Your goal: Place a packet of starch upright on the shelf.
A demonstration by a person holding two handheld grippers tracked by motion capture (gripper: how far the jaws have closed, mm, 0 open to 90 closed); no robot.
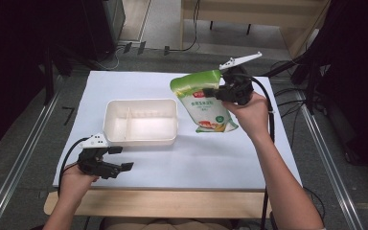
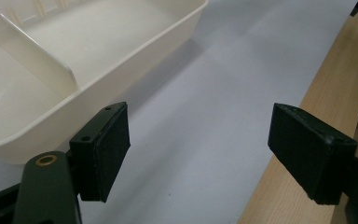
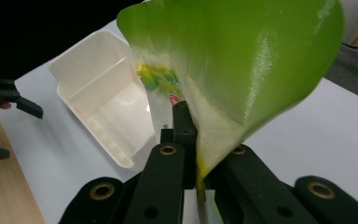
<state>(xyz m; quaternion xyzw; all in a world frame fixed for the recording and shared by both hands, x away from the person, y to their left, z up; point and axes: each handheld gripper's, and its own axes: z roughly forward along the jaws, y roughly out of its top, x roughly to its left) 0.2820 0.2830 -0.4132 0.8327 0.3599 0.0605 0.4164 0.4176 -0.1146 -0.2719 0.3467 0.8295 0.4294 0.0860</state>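
A green and white food pouch (image 1: 206, 103) hangs above the white table cover, right of a cream divided container (image 1: 141, 122). My right gripper (image 1: 216, 92) is shut on the pouch's right edge and holds it off the table. In the right gripper view the pouch (image 3: 242, 60) bulges above the closed jaws, with the container (image 3: 107, 93) behind it to the left. My left gripper (image 1: 120, 158) rests open near the table's front left, just in front of the container. Its pads (image 2: 107, 149) stand wide apart with nothing between them, and the container (image 2: 74, 56) lies just beyond.
The white cover (image 1: 182, 158) lies on a wooden table whose bare front edge (image 1: 172, 201) shows along the near side. Cables and dark equipment stand on the floor beyond the table. A metal rail (image 1: 24, 143) runs along the left.
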